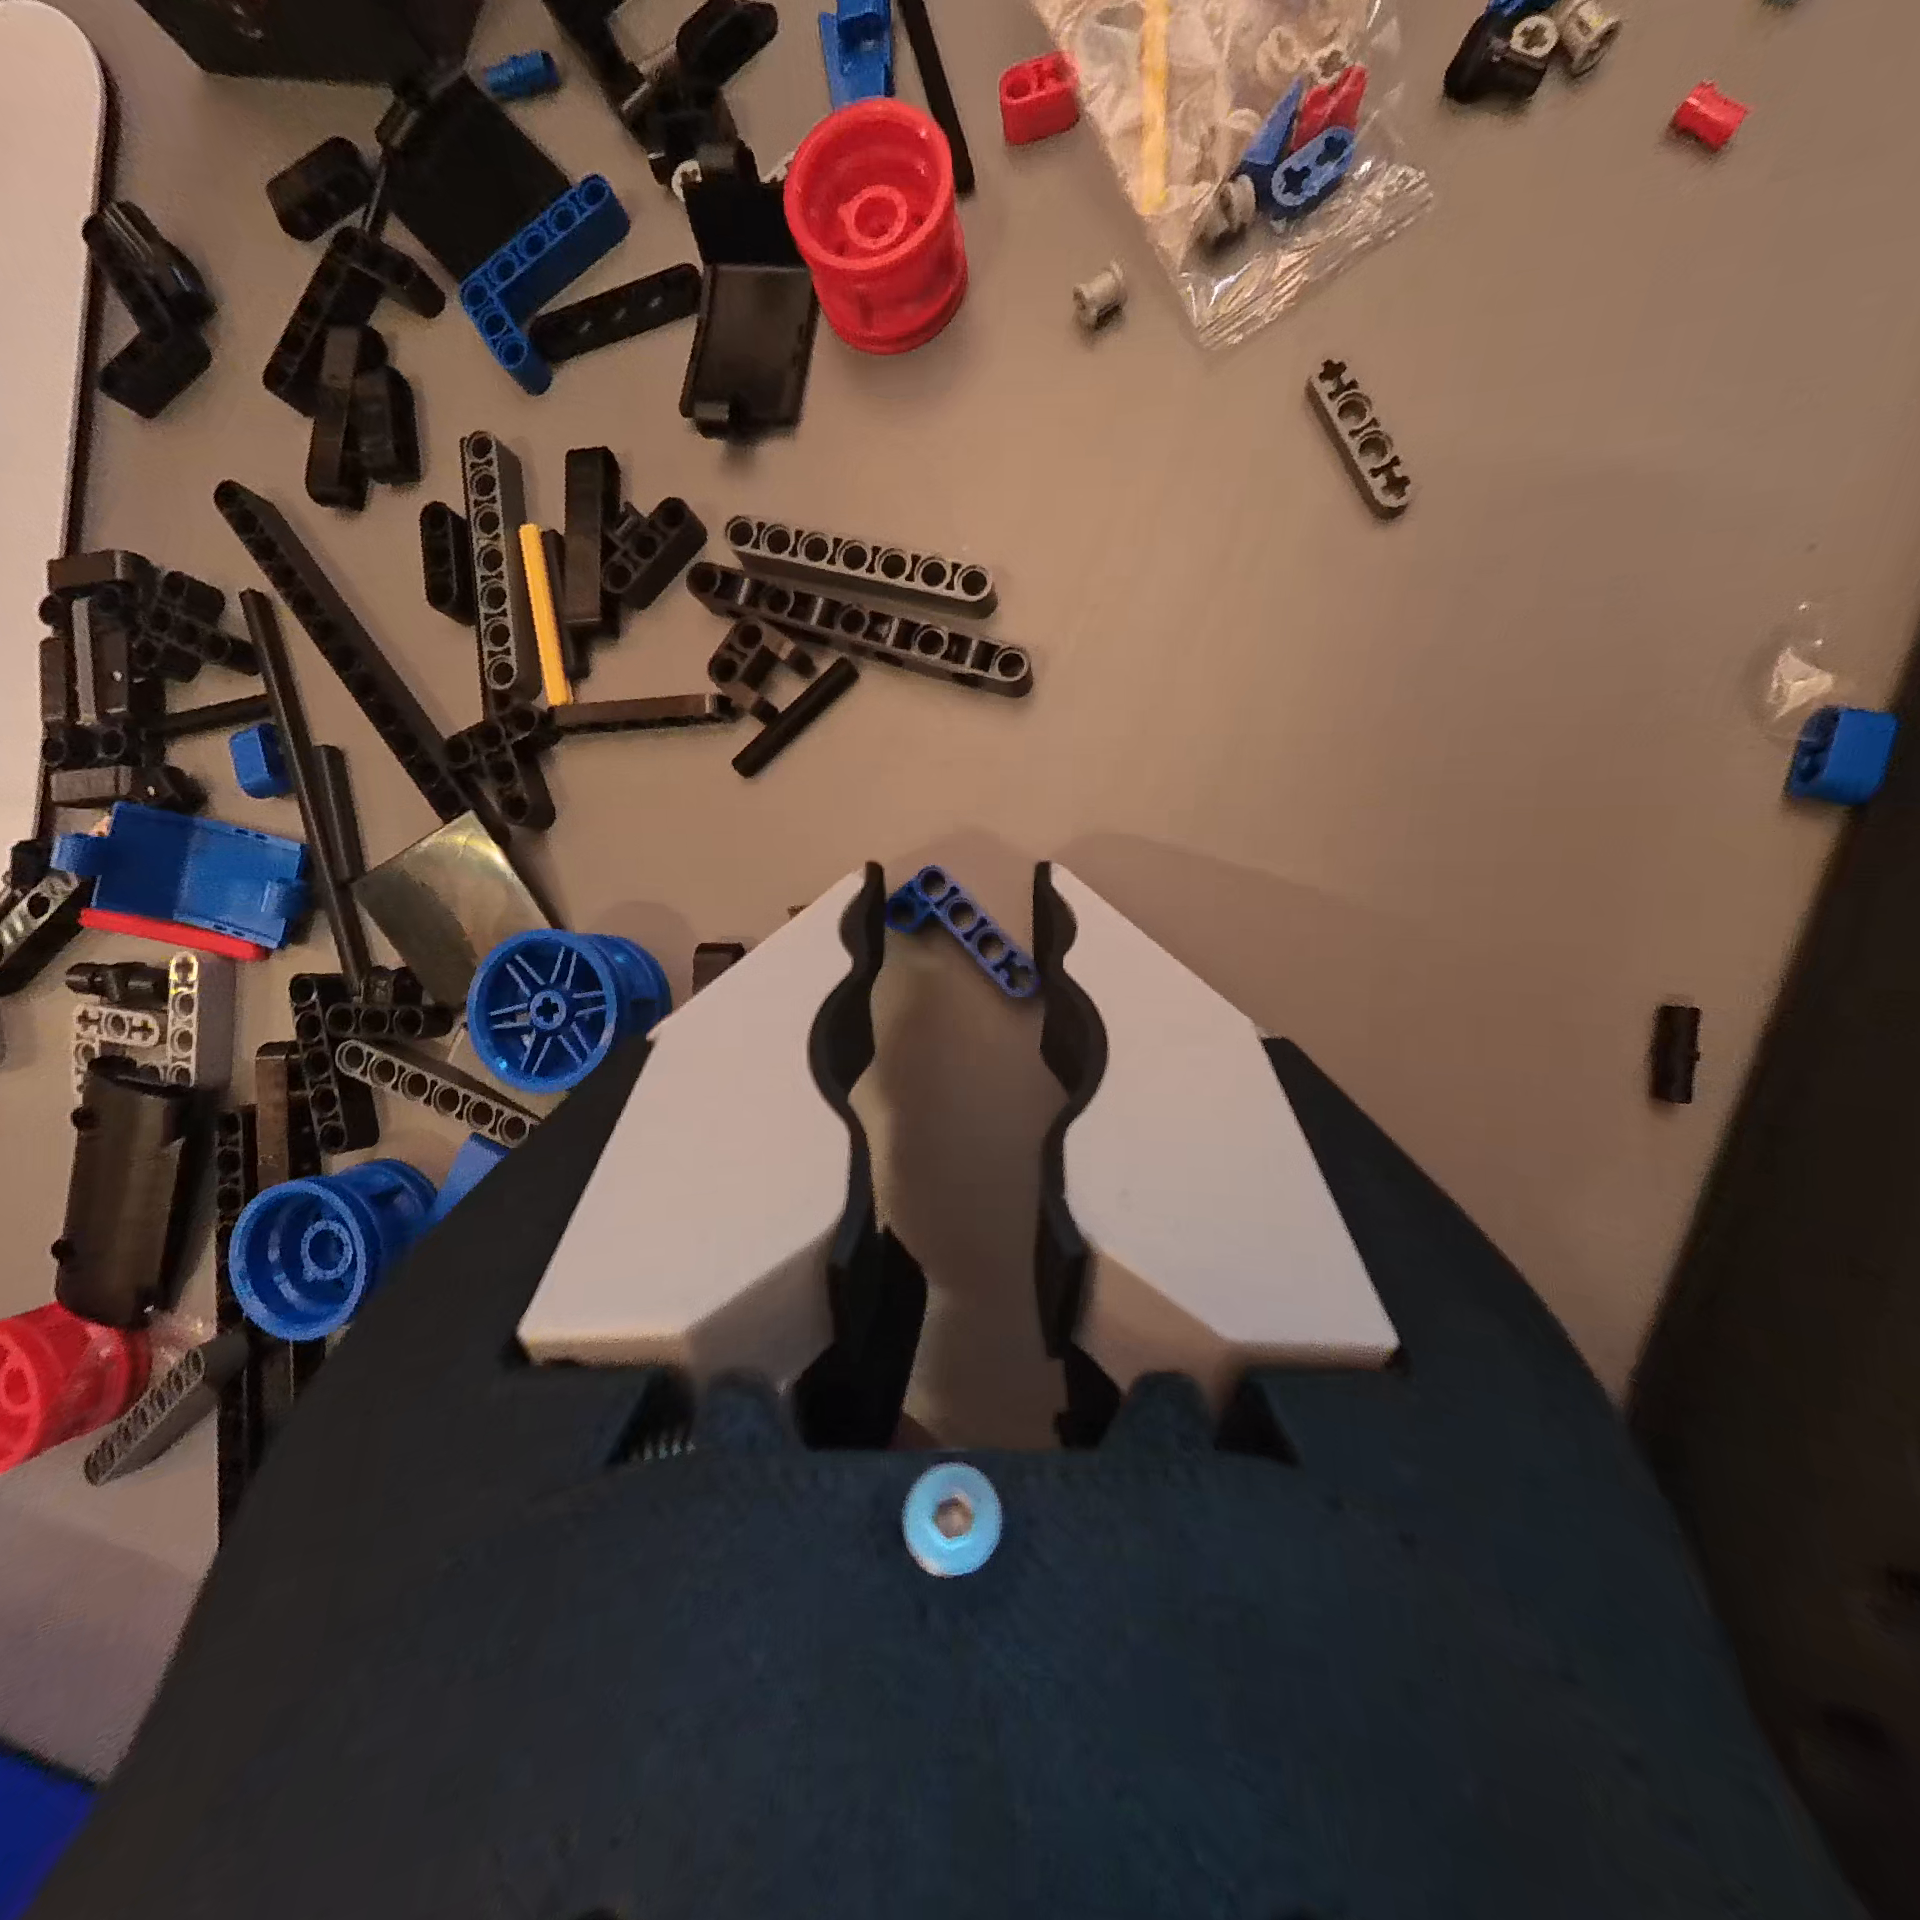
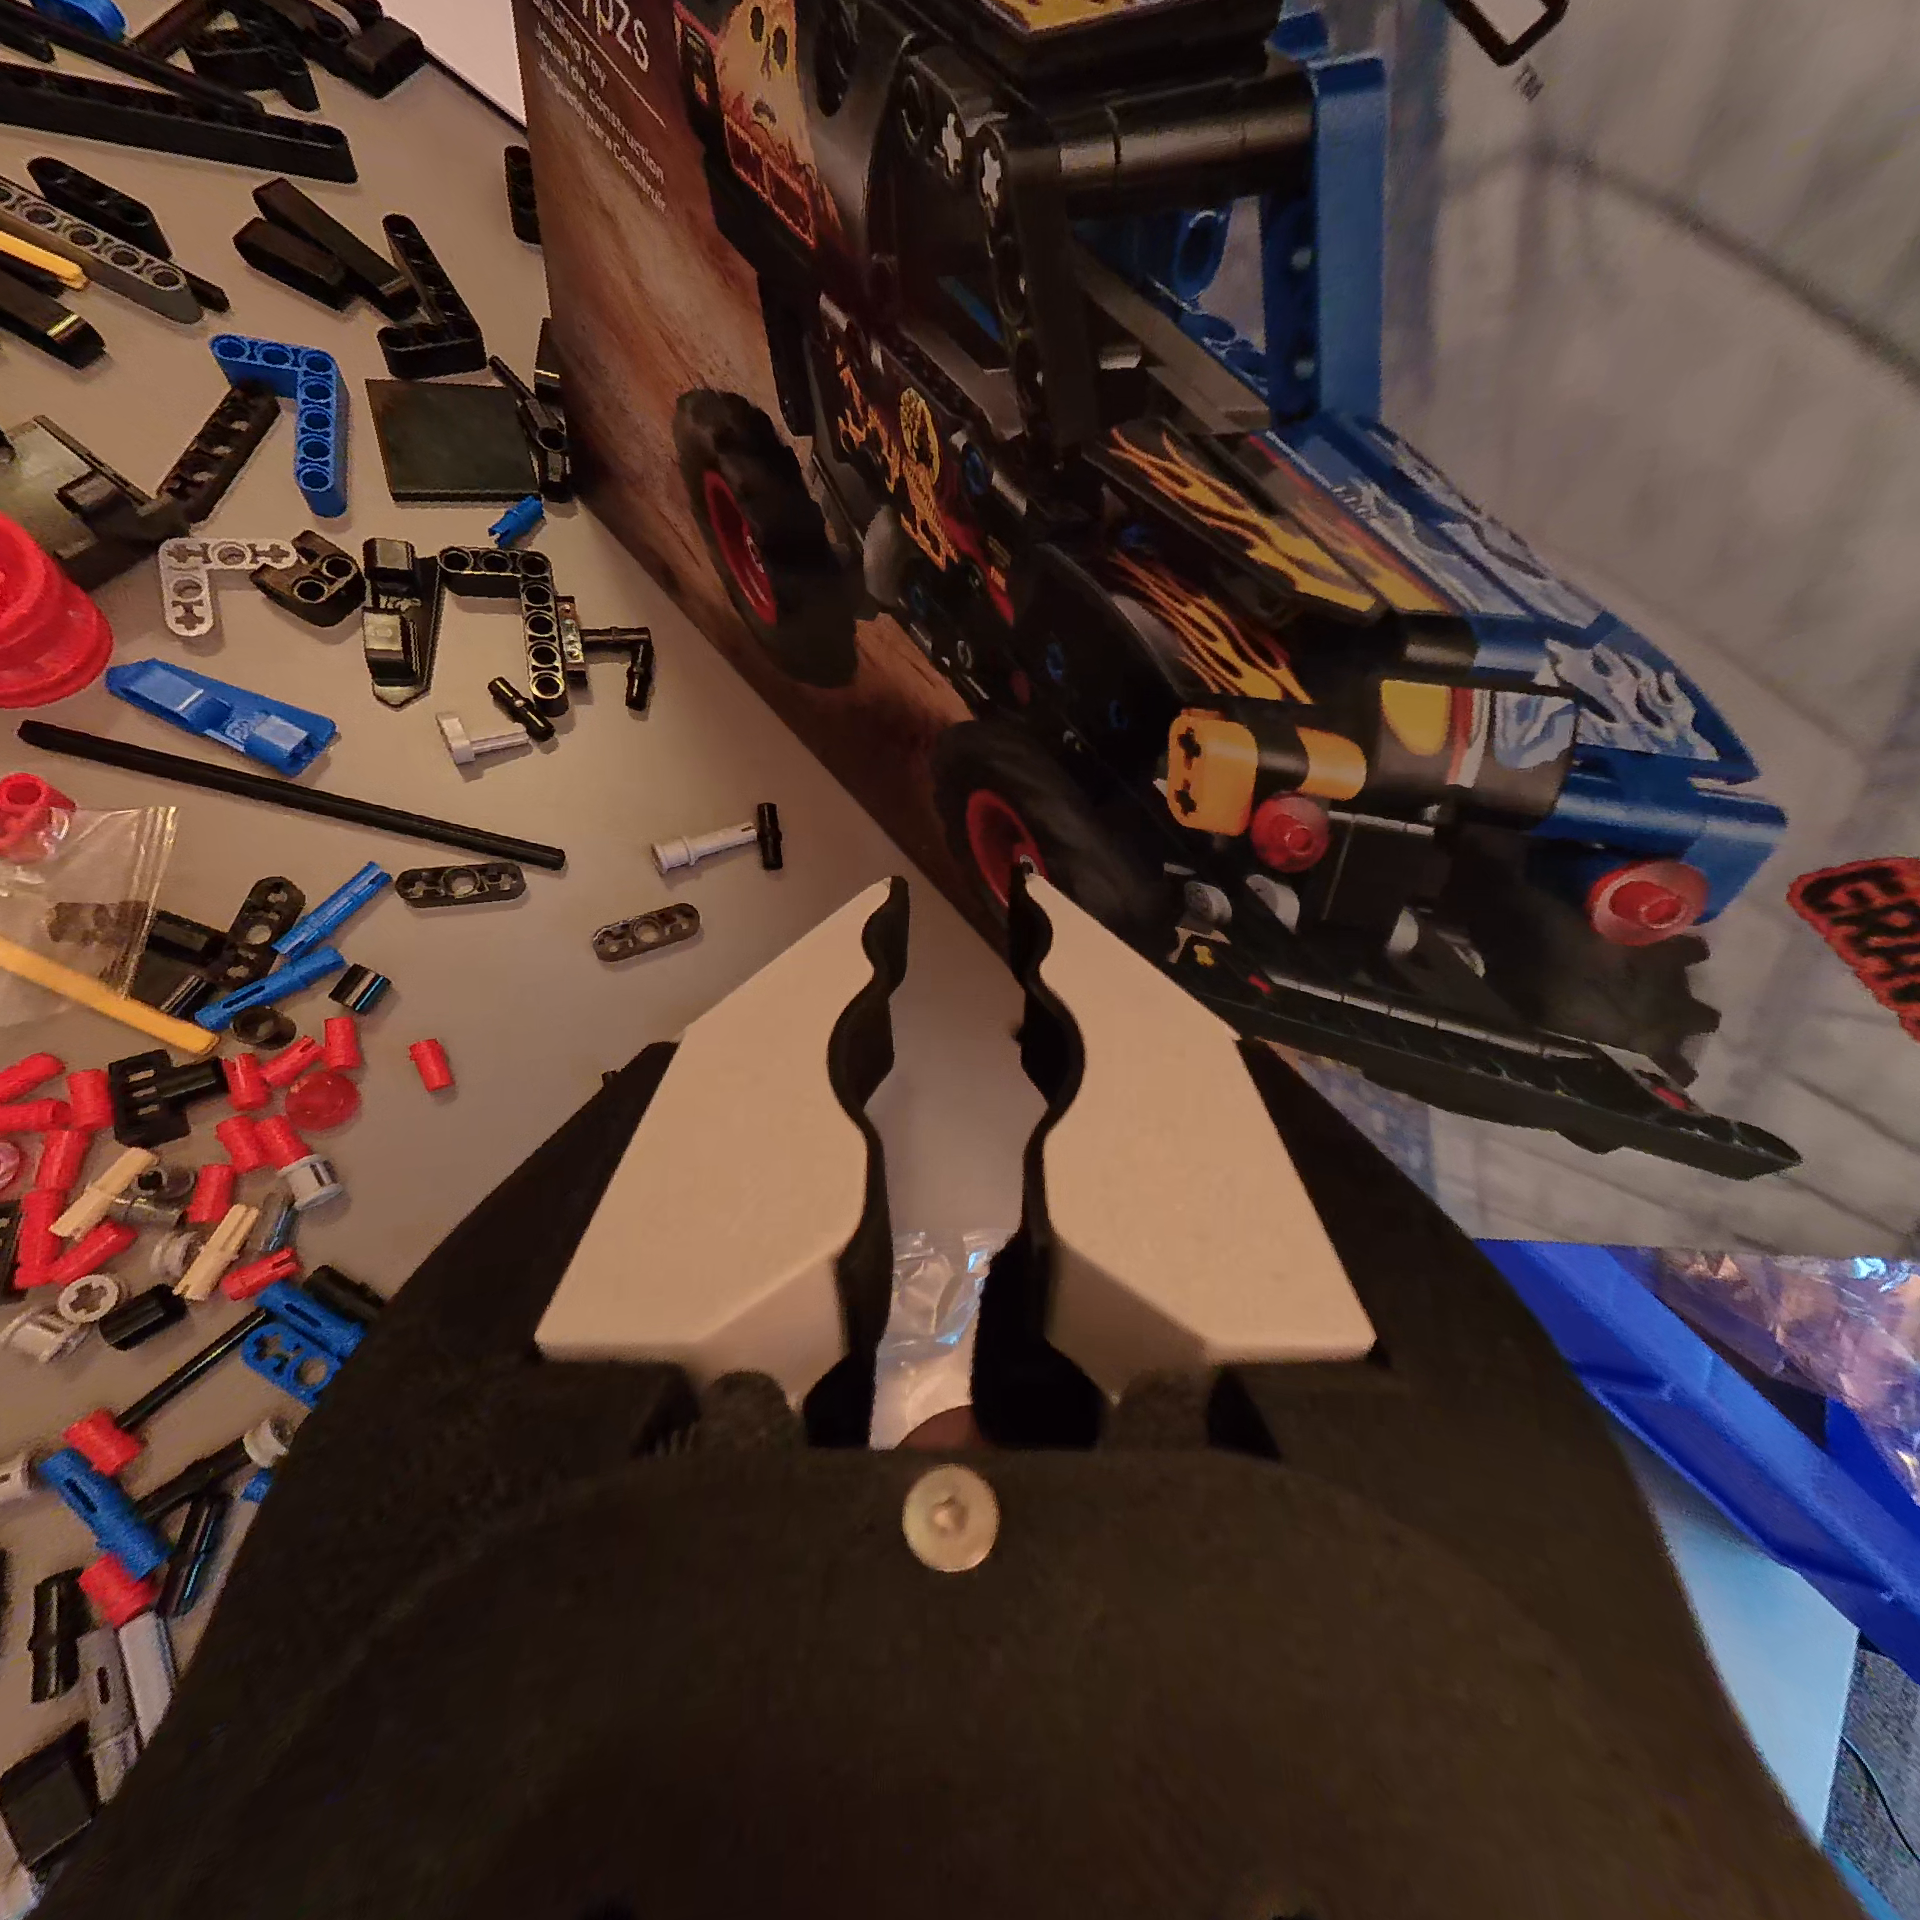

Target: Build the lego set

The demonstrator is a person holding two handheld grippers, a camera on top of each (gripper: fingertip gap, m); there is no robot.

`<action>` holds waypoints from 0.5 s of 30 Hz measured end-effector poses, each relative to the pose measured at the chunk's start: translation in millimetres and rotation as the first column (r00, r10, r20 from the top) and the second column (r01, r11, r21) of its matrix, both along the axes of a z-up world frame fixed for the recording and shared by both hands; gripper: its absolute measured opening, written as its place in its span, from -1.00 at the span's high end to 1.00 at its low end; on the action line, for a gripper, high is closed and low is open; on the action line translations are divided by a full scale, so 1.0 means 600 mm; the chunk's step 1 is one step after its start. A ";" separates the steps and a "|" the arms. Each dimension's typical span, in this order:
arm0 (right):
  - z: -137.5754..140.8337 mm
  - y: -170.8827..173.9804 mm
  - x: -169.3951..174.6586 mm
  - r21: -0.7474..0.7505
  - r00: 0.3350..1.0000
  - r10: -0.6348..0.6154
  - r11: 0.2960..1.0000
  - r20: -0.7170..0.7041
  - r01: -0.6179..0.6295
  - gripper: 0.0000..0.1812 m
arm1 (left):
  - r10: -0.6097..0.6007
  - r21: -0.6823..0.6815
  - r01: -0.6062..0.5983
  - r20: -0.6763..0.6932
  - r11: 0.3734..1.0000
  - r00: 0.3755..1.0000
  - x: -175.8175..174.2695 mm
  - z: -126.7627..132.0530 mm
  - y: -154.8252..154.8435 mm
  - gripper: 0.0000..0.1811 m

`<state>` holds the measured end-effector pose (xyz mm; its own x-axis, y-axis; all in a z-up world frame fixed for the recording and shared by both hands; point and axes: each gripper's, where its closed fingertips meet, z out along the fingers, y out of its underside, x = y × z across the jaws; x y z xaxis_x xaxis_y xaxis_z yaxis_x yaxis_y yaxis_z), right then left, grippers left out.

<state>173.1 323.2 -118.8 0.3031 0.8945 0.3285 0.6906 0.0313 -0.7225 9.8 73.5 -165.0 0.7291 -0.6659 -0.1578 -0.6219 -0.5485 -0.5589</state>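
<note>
Left wrist view, near to far: left gripper [image 1: 958, 883] low centre of frame, jaws parted, nothing held. Directly between the tips lies a small blue L-shaped beam [image 1: 961, 928], flat on the grey worktop [image 1: 1351, 727]; whether the tips touch it cannot be told. Long arm of the beam runs diagonally, from upper left at the left fingertip toward lower right at the right fingertip, i.e. askew to the closing line. Judgement: this is the piece being picked; a slight wrist twist would square the jaws across the long arm before closing. Left of the gripper: blue wheel hub [image 1: 561, 1008]. Mid frame: two long grey-black beams [image 1: 862, 592]. Far, upper centre: red wheel hub [image 1: 878, 229]; upper right: clear parts bag [image 1: 1247, 156].

Right wrist view, near to far: right gripper [image 2: 958, 894] jaws also apart, empty; crinkled clear plastic seen below the gap. Lower left: scatter of red pins [image 2: 156, 1164]. Beyond tips, filling the upper right: printed set box [image 2: 1143, 520], standing on the worktop.

Judgement: left gripper is far nearer the L-beam; right shows no piece aligned w/ its jaws. Build looks at an early stage: parts are loose, no assembly visible.
</note>
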 end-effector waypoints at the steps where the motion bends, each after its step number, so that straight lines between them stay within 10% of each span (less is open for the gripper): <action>1: 0.001 0.000 0.000 0.000 1.000 0.000 1.000 -0.001 0.000 0.80 | 0.002 0.000 -0.002 0.004 1.000 1.000 -0.001 0.002 -0.002 0.68; 15: 0.000 -0.002 0.000 -0.002 1.000 0.003 1.000 0.006 -0.003 0.80 | 0.030 -0.023 -0.030 0.016 0.999 0.999 -0.008 0.005 -0.039 0.63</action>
